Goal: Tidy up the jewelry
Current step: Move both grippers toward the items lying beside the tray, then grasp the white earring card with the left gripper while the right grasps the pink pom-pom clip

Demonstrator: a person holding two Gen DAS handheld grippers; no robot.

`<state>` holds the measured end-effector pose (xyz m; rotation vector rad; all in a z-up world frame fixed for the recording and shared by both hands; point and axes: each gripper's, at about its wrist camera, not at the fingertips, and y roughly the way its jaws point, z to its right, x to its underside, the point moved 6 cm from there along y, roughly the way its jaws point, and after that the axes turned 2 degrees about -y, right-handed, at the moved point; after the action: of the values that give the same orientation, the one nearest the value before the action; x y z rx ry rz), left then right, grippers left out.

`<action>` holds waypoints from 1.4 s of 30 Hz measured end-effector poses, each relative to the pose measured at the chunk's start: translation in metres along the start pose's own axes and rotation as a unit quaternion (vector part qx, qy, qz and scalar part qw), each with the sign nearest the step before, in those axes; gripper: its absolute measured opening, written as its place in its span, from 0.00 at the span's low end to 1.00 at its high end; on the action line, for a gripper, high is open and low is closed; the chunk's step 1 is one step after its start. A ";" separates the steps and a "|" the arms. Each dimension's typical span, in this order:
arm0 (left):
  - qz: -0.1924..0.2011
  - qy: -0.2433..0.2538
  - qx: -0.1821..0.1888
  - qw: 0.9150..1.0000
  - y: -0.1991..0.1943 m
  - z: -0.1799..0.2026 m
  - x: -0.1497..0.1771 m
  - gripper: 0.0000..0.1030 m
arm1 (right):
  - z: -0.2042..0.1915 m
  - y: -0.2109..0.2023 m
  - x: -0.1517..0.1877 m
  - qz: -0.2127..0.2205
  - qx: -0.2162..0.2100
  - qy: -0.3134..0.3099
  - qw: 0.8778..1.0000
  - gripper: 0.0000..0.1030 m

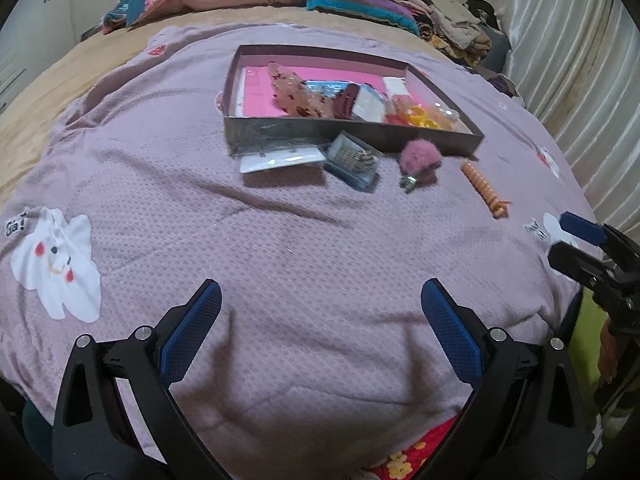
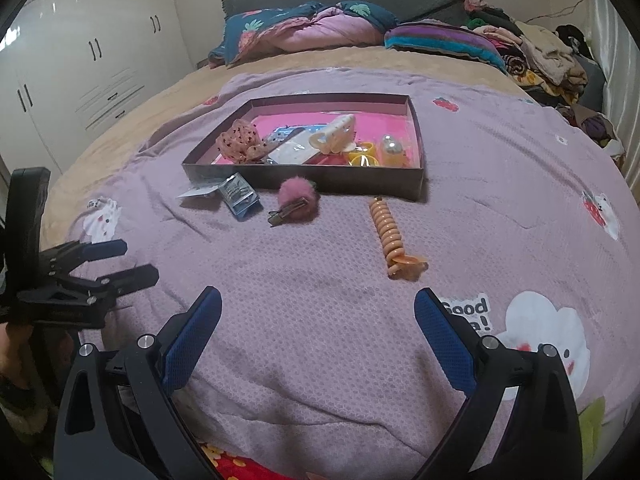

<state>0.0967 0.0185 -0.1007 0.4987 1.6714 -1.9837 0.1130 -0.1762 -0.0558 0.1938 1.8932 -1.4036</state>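
Note:
A shallow dark box with a pink floor lies on the bed and holds hair accessories and packets. In front of it lie a white card packet, a clear blue case of pins, a pink pom-pom clip and an orange spiral hair tie. My left gripper is open and empty, well short of them. My right gripper is open and empty, below the spiral tie. Each gripper shows in the other's view, the right one and the left one.
A mauve blanket with white cartoon prints covers the bed. Pillows and folded quilts lie at the head, a heap of clothes at the back right. White wardrobes stand to the left, a curtain to the right.

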 end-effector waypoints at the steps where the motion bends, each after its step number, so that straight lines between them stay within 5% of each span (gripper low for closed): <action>1: 0.000 -0.005 0.000 1.000 0.001 -0.003 -0.003 0.91 | -0.001 0.001 -0.001 -0.001 0.000 -0.003 1.000 0.93; 26: -0.006 -0.060 0.011 0.998 0.036 -0.029 -0.070 0.89 | -0.002 0.046 -0.049 -0.020 -0.032 0.000 0.999 0.88; 42: -0.033 -0.069 0.033 0.997 0.064 -0.030 -0.077 0.58 | -0.002 0.083 -0.056 -0.051 -0.053 0.004 0.997 0.74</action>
<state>0.1954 0.0509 -0.1134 0.3262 1.5599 -2.0767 0.1954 -0.1252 -0.0819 0.0527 2.0014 -1.3663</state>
